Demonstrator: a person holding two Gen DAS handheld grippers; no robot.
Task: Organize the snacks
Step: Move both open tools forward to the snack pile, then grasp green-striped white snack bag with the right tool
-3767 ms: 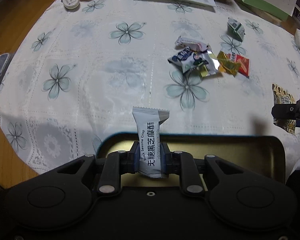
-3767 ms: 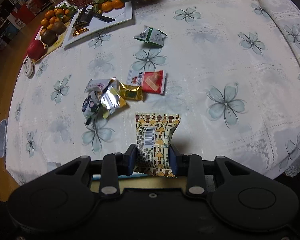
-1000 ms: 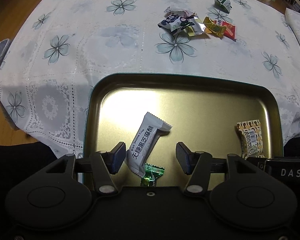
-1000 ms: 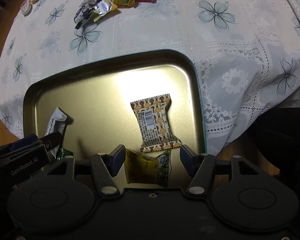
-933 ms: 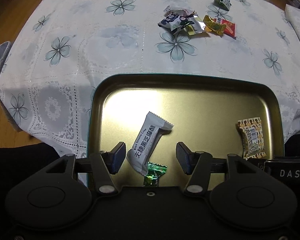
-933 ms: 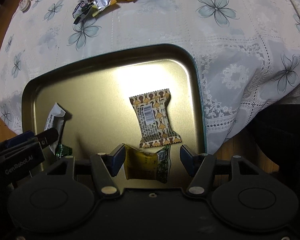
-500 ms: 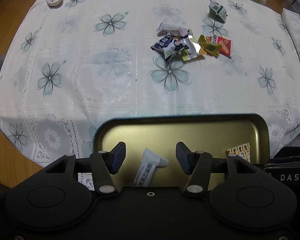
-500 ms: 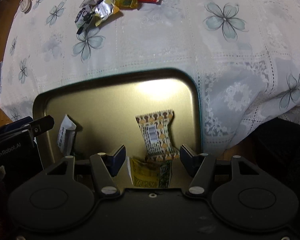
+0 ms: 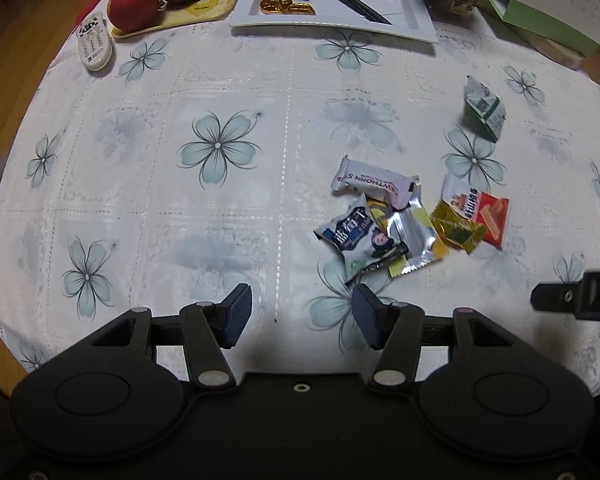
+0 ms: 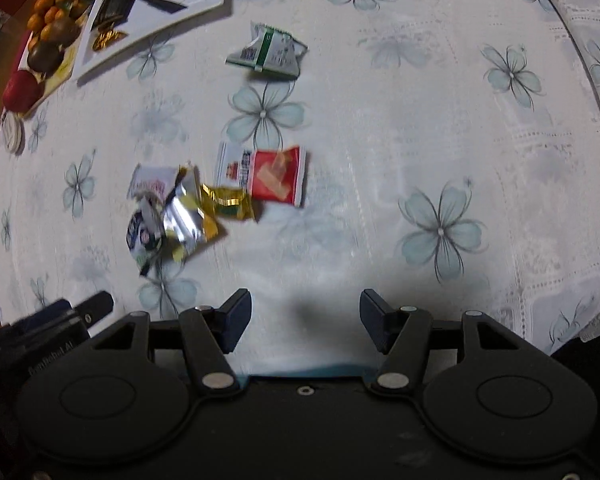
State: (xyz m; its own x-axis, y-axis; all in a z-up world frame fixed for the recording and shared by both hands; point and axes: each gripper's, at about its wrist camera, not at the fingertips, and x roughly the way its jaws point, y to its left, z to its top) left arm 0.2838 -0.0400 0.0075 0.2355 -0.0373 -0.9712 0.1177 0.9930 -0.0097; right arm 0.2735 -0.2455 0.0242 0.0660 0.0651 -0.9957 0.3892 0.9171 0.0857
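A heap of snack packets lies on the flowered tablecloth: a white bar (image 9: 374, 186), a blue-and-white packet (image 9: 358, 238), a silver one (image 9: 414, 236), a gold one (image 9: 456, 228) and a red one (image 9: 486, 216). A green-and-white packet (image 9: 483, 110) lies apart, farther back. My left gripper (image 9: 298, 316) hovers open and empty just in front of the heap. My right gripper (image 10: 304, 322) is open and empty too, with the red packet (image 10: 274, 174), the gold one (image 10: 228, 200) and the green-and-white one (image 10: 268, 52) ahead of it. Only a teal sliver of the tray's rim (image 10: 300, 372) shows under the right gripper.
At the table's far edge stand a yellow tray with an apple (image 9: 134, 4) and kiwis, a white plate (image 9: 340, 12) with a knife, gold coins and oranges, a white remote (image 9: 94, 42) and a green box (image 9: 548, 4). The right gripper's tip (image 9: 576, 296) enters at the left view's right edge.
Both grippers have moved away from the tray towards the packets on the cloth. The tray with its dropped snacks has slid out of both views. Jaws stay open.
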